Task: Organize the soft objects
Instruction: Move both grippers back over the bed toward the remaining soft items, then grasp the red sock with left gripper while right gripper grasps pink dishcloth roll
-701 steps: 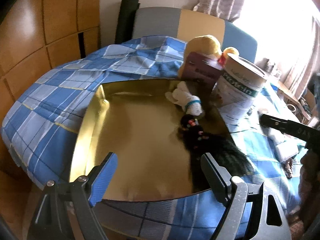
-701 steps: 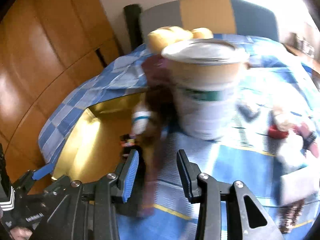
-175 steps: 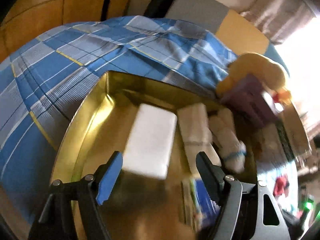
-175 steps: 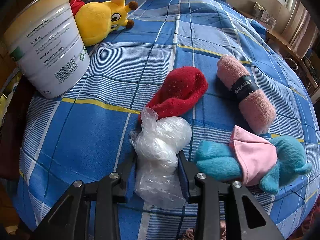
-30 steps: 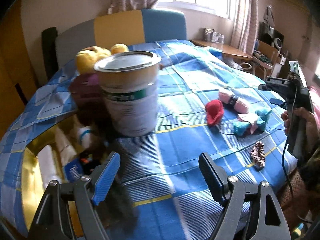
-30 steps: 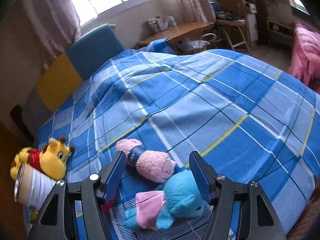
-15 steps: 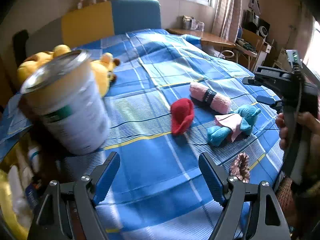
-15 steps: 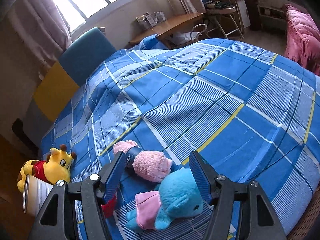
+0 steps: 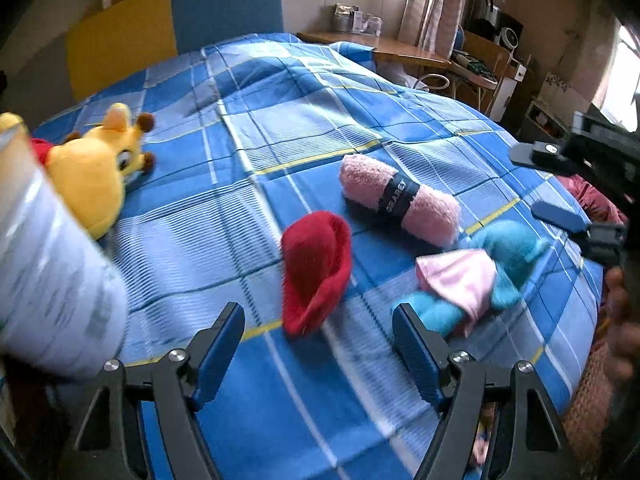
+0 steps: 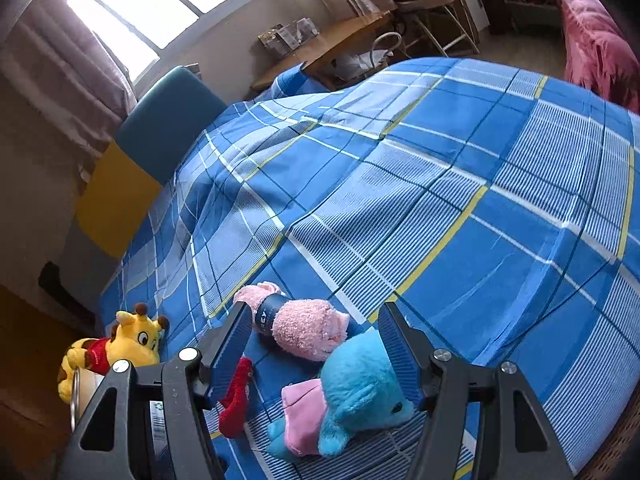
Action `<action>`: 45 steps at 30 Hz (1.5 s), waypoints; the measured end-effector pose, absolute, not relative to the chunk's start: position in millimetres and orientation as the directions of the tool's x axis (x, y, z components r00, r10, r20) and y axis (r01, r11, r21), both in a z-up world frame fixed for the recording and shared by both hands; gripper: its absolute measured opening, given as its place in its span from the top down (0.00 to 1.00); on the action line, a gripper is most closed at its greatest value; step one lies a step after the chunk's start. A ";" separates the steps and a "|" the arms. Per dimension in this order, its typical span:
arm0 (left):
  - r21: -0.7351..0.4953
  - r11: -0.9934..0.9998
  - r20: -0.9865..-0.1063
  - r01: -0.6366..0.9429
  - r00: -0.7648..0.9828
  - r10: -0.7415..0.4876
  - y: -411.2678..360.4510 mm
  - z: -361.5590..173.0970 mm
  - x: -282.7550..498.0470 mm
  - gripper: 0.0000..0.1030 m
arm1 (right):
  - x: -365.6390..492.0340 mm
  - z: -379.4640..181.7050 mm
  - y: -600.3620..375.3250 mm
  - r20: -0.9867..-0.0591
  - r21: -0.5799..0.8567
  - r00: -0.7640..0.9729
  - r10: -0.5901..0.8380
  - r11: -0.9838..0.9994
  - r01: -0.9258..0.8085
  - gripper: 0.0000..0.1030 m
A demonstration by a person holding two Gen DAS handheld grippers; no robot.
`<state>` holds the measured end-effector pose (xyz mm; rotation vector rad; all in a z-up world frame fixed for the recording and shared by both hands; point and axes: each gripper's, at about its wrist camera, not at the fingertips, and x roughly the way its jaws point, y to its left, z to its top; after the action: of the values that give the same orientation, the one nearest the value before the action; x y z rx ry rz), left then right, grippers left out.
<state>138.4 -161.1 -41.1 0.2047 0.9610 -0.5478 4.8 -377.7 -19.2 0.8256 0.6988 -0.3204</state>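
1. While both tools hover over the blue plaid bedspread (image 9: 304,128), the left hand-held gripper (image 9: 318,344) sits at the bottom of the left wrist view with its blue-padded jaws spread wide and nothing between them.
2. Just above that gap, at the frame's centre, lies a red sock (image 9: 316,264), folded and curled on the bedspread.
3. Right of the sock, toward the lower right, a blue plush toy (image 9: 508,252) with a pink garment lies on its side; the right finger's tip overlaps its lower end in the picture, though contact cannot be told.
4. Above the toy, a rolled pink towel (image 9: 400,196) with a dark band lies aslant, just beside the toy.
5. At the left edge stands a white can (image 9: 52,280), blurred, with a yellow giraffe plush (image 9: 96,172) just behind it.
6. At the right edge of the same view, the right hand-held gripper (image 9: 560,184) appears with its fingers parted, well above the bedspread.
7. From the right wrist view, the right hand-held gripper (image 10: 312,340) is released and empty, its jaws framing the pink towel (image 10: 304,328) and blue toy (image 10: 360,392) below; the red sock (image 10: 236,400) shows at the lower left, by the left finger.
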 end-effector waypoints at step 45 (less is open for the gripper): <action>-0.027 0.907 -0.759 0.421 0.582 -0.293 -45.2 -85.4 52.5 0.76 | 62.0 -29.8 -285.2 -0.827 0.132 0.562 -0.010 0.968 0.212 0.36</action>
<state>52.5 -45.2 -85.4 0.1623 0.8537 -0.4188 62.0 -285.2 -29.8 0.2268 0.9670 -0.1322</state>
